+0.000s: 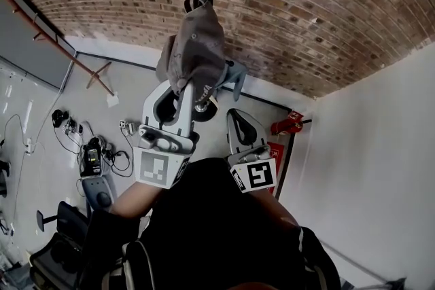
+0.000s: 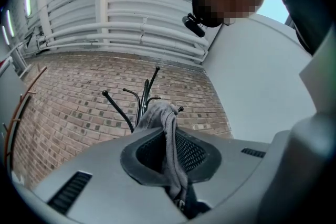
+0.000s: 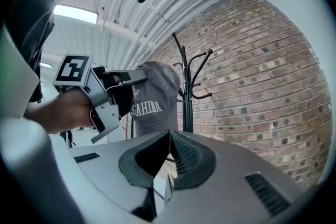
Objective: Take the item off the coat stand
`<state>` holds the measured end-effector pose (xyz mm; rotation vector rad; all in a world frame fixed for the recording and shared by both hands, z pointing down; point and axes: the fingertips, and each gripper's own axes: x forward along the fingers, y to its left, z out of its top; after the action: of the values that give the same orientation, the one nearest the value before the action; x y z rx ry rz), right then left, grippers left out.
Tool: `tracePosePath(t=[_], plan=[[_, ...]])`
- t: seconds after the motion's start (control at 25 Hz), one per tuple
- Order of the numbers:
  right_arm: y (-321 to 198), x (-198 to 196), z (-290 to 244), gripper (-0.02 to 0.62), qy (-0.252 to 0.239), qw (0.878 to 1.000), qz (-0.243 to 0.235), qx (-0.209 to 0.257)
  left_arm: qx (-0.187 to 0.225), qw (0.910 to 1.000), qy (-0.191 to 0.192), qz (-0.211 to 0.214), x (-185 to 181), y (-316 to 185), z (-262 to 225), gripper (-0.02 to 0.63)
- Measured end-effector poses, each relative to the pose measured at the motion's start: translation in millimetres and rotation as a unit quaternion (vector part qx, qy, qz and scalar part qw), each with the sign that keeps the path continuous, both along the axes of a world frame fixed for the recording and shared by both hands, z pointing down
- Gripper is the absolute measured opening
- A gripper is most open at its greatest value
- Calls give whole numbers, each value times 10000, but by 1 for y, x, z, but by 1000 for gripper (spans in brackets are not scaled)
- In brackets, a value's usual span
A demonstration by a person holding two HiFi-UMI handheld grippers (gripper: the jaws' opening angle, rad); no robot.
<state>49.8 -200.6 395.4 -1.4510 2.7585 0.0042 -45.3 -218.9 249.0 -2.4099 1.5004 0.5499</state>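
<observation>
The left gripper (image 2: 169,150) is clamping the soft, light cap (image 1: 198,44) by its fabric edge; the right gripper (image 3: 169,152) is keeping its jaws together, empty.

The right gripper (image 3: 169,136) has its jaws pressed together with nothing between them. Past them, to the left, a hand (image 3: 55,113) holds the left gripper (image 3: 134,80), its marker cube (image 3: 72,68) turned this way, jaws clamped on a grey cap (image 3: 157,97) with white lettering. Just behind the cap stands a black coat stand (image 3: 185,86) against the brick wall (image 3: 262,86). A ceiling light (image 3: 76,14) glows overhead.
</observation>
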Motion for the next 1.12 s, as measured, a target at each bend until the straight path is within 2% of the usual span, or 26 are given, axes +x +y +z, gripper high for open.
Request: tracePosePath(t=[0.08,0.28,0.48,0.8,0.96,1.12], plan=[[6,-6,-2,18,4,10000,-55,15,82,10000,-34,-14,-1,8,0,46],[22,-19,-4,18,31,9999,-149,-14,-148,9997,197,91,-7,19,9,46],[41,-24,-4,18,38,10000,-59,-44,-194,9995,184,158,-12,35,19,44],[64,-24,-16,18,34,9996,294,14,-314,9989,255,234,-22,58,30,44],[78,-22,-23,18,37,9968,752,285,-563,9975,365,242,-31,73,48,44],[91,-40,-20,18,117,9974,660,280,-826,9962,80,260,-41,96,78,44]])
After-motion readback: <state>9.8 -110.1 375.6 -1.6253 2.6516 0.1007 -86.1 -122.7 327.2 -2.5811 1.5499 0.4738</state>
